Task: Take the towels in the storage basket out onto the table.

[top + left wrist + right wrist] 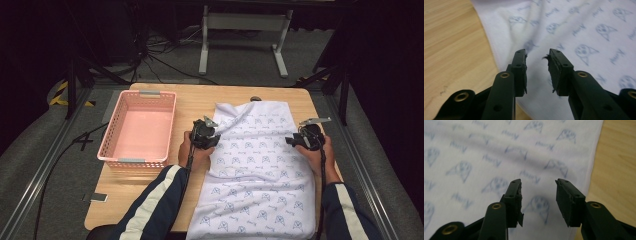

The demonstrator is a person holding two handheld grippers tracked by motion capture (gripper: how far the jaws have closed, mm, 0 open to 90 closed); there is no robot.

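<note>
Wooden table (200, 102) on grey carpet, dark room; patterned white cloth (260, 170) spread right of pink basket (137, 127); left gripper (209, 136) and right gripper (296, 141) released, empty, over cloth edges.

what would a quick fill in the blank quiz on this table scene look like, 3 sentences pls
1. The pink basket on the wooden table holds ______.
2. The white cloth is printed with small ______ motifs.
3. The jaws of the left gripper and the right gripper both stand ______, above the cloth.

Missing words: nothing; blue; open
</note>
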